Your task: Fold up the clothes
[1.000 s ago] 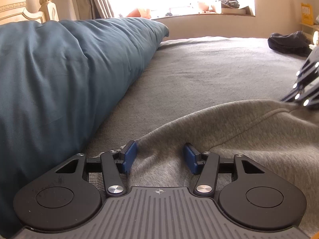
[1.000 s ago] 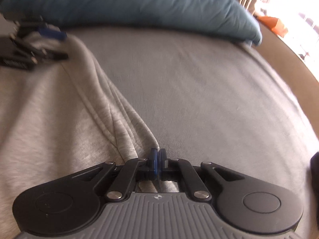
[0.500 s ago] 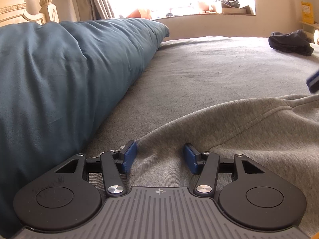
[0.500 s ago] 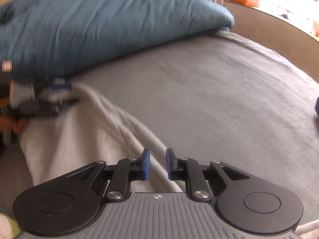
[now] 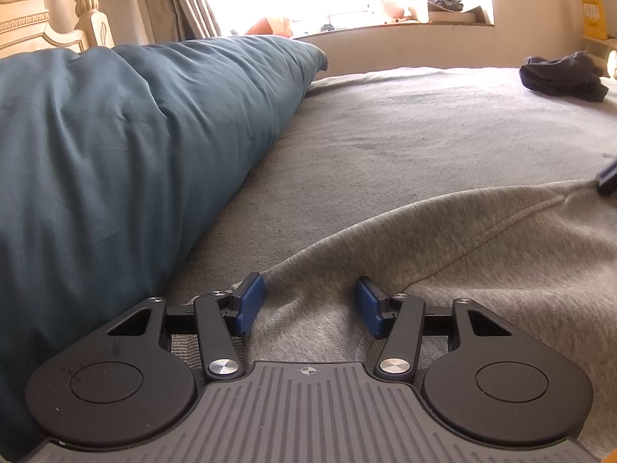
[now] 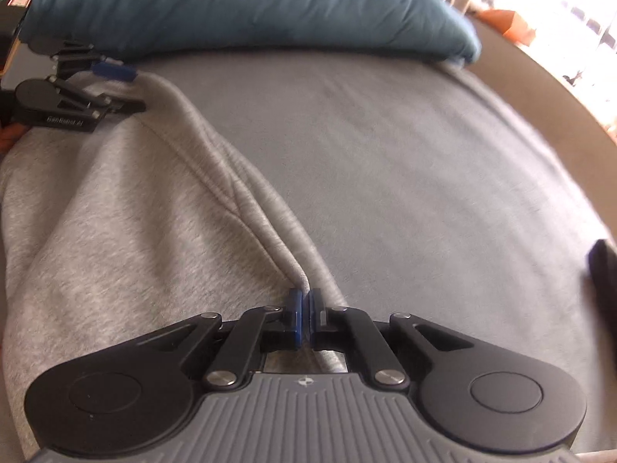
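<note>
We find open passage across the bare grey bedsheet (image 6: 385, 146) beyond the grey sweatshirt (image 6: 127, 231), bounded on the left by the bulky blue duvet (image 5: 115, 146) and obstructed at the far right only by a dark garment (image 5: 559, 77).

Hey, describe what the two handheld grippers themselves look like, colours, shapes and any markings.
Both match: the left gripper and right gripper each have blue rectangular finger pads on black linkage arms with silver pivot screws, two round black side discs, and a ribbed grey body bearing a small crosshair mark. White lettering, too blurred to read surely, marks the left gripper's side in the right wrist view.
</note>
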Demonstrator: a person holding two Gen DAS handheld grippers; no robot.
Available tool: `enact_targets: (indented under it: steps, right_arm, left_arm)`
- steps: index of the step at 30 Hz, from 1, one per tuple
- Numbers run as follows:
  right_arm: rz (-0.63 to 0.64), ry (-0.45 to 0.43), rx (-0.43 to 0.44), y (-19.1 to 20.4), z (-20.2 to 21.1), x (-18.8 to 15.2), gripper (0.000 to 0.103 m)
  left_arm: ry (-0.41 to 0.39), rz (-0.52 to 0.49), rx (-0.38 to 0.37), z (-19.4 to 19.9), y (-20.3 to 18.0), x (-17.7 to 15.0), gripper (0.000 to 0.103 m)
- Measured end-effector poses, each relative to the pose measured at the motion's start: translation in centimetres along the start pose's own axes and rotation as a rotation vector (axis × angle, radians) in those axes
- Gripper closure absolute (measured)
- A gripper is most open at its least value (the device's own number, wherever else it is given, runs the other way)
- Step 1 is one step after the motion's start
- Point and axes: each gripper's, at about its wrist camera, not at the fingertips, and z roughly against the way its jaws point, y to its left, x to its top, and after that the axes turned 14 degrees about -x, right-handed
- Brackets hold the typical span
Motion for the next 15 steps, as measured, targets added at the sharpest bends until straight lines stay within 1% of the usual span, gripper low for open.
enact_targets:
  steps: [2,4,9,11,12,13,15]
  right_arm:
    - [-0.008,-0.010,-0.030,-0.4,-0.5,0.1,0.101]
    - [-0.024,-0.008,-0.038,-0.7,-1.0,0.3,0.101]
    - [0.021,0.020,-0.080,0.7,-3.7,-0.4,0.100]
    - [-0.079,0.017,-0.077,-0.2,-4.0,-0.5,0.096]
    - [-0.155,0.011,-0.065,-1.3,-3.8,-0.5,0.087]
    - [-0.264,0.004,-0.059,-3.1,-3.5,-0.7,0.083]
    - [-0.481,0.019,-0.085,-7.0,-2.8,-1.7,0.083]
  left_arm:
    - [0.005,-0.006,0.005,0.0,-0.1,0.1,0.050]
    - [0.013,-0.018,0.013,-0.1,-0.3,0.2,0.050]
    - [0.018,-0.044,0.027,-0.3,-0.8,0.1,0.049]
    - [0.023,-0.055,0.029,-0.3,-0.9,0.1,0.049]
    - [0.027,-0.062,0.027,-0.2,-0.9,0.2,0.049]
    - [0.032,-0.076,0.028,0.0,-1.0,0.3,0.049]
    - [0.039,-0.108,0.032,0.4,-1.2,0.6,0.049]
